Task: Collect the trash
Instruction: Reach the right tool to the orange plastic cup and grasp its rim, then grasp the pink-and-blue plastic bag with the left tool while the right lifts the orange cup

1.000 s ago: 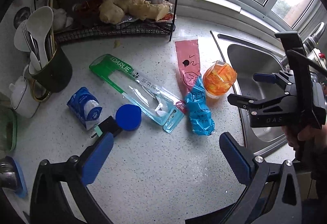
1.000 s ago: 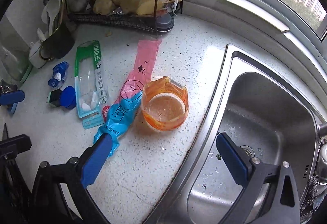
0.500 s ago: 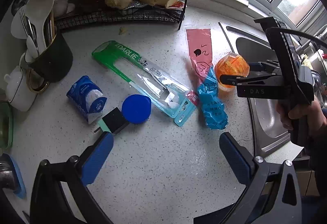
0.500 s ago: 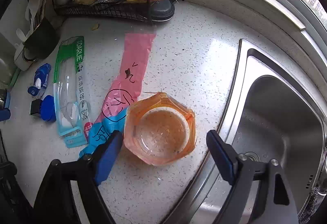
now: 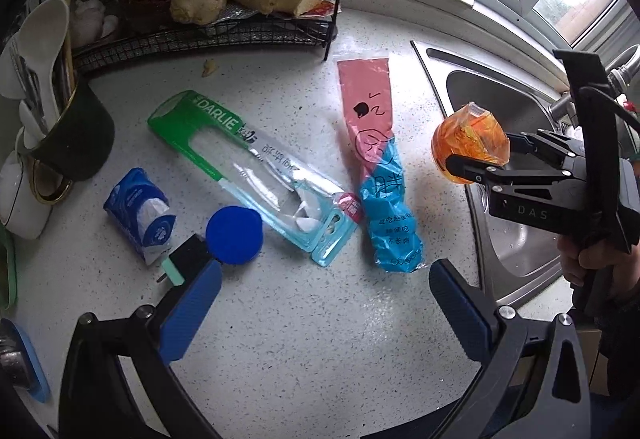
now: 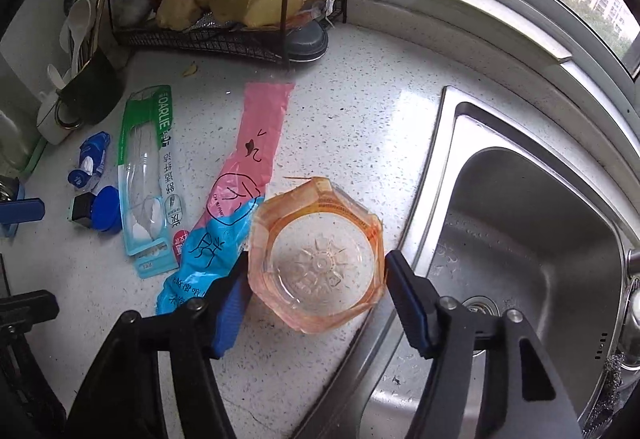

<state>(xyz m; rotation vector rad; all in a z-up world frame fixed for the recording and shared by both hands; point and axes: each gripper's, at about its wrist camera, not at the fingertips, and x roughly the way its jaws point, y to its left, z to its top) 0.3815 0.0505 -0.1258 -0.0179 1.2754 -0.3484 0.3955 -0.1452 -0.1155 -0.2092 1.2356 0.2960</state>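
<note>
Speckled counter [image 5: 280,339], trash strewn across it: toothbrush package [image 5: 248,171] left, pink-and-blue wrapper [image 5: 380,175] mid-counter. Left gripper [image 5: 324,303] hangs spread, empty, above the front edge. Right gripper [image 6: 316,279], jaws just closing, clamps the orange cup [image 6: 316,255] beside the sink's [image 6: 540,239] rim.

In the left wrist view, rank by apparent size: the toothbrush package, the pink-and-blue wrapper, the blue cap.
1. toothbrush package, the longest.
2. pink-and-blue wrapper, somewhat shorter.
3. blue cap, clearly smallest.
All lie flat on the counter, so nearness hardly matters.

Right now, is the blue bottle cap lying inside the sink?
No, the blue bottle cap lies on the speckled counter, far from the sink.
</note>
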